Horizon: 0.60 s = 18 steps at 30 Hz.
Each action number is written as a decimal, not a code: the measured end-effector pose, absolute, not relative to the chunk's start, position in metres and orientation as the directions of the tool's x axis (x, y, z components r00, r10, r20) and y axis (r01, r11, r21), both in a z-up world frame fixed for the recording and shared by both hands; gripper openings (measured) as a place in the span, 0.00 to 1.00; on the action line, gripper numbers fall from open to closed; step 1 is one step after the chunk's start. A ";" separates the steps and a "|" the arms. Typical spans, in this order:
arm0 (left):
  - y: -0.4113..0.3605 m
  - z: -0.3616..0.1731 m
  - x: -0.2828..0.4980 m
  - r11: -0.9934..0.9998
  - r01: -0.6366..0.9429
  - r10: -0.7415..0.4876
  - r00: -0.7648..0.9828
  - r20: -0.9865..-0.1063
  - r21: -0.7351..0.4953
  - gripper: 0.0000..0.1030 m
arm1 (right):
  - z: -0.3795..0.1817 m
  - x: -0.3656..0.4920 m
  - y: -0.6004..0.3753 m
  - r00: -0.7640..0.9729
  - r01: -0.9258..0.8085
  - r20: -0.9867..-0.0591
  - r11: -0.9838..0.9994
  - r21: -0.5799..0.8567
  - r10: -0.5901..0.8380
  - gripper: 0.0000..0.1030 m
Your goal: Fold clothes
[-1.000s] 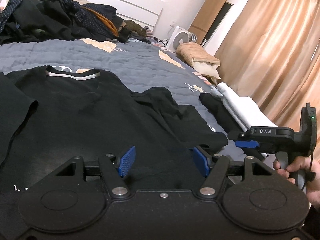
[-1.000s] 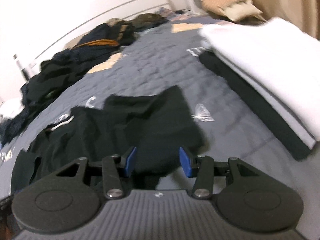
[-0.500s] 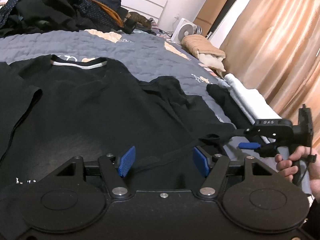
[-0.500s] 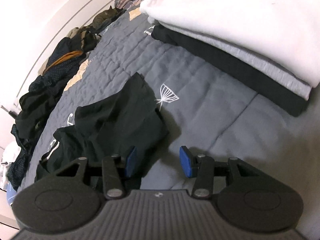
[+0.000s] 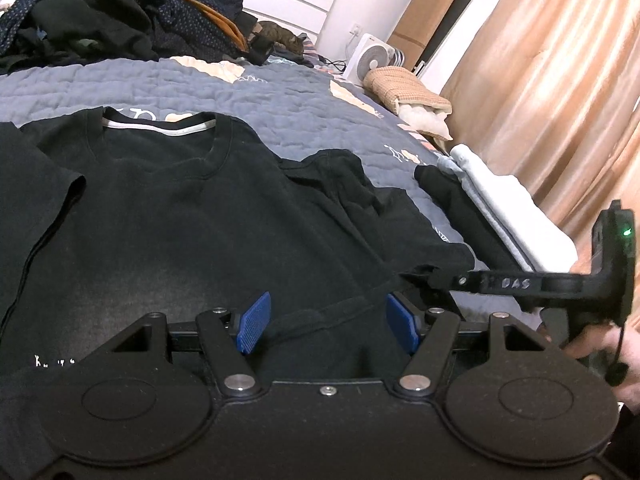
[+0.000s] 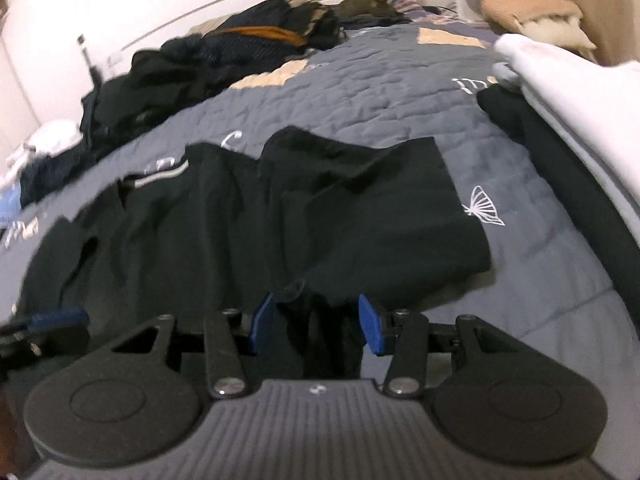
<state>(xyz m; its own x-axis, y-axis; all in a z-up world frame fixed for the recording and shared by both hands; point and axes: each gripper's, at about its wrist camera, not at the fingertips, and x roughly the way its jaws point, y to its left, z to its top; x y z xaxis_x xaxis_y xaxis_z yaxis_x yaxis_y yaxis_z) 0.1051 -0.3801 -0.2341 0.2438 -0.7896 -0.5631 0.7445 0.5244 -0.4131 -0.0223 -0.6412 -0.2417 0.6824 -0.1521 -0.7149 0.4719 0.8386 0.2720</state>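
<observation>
A black T-shirt (image 5: 180, 208) lies spread on the grey quilt (image 5: 260, 92), its collar away from me. My left gripper (image 5: 328, 326) is open at the shirt's bottom hem, and the hem lies between its blue pads. My right gripper (image 5: 420, 278), held by a hand (image 5: 592, 344), reaches in from the right to the shirt's lower right corner. In the right wrist view the right gripper (image 6: 316, 326) is open with bunched black fabric of the T-shirt (image 6: 360, 220) between its fingers. From the left gripper, one blue pad (image 6: 60, 316) shows at the left edge.
A stack of folded white and black clothes (image 5: 500, 200) lies along the bed's right edge. A heap of dark clothes (image 5: 100, 20) sits by the headboard. A pillow (image 5: 408, 92), a white fan (image 5: 372, 60) and curtains (image 5: 560, 80) are behind.
The right gripper has swung from the bare quilt back to the shirt's lower right corner, where fabric now lies between its fingers. The left gripper has edged forward over the hem.
</observation>
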 end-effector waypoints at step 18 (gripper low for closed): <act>-0.379 -0.233 0.104 0.519 0.749 -0.792 0.240 -0.562 -0.412 0.61 | -0.216 -0.065 -0.642 0.681 0.259 -0.716 0.864 0.431 0.153 0.01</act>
<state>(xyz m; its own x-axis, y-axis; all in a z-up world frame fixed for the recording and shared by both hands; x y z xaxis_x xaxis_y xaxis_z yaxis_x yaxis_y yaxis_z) 0.1043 -0.3790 -0.2328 0.2398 -0.7915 -0.5621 0.7489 0.5193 -0.4117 -0.0647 -0.6419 -0.2159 0.6807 0.1534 -0.7164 0.2594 0.8640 0.4315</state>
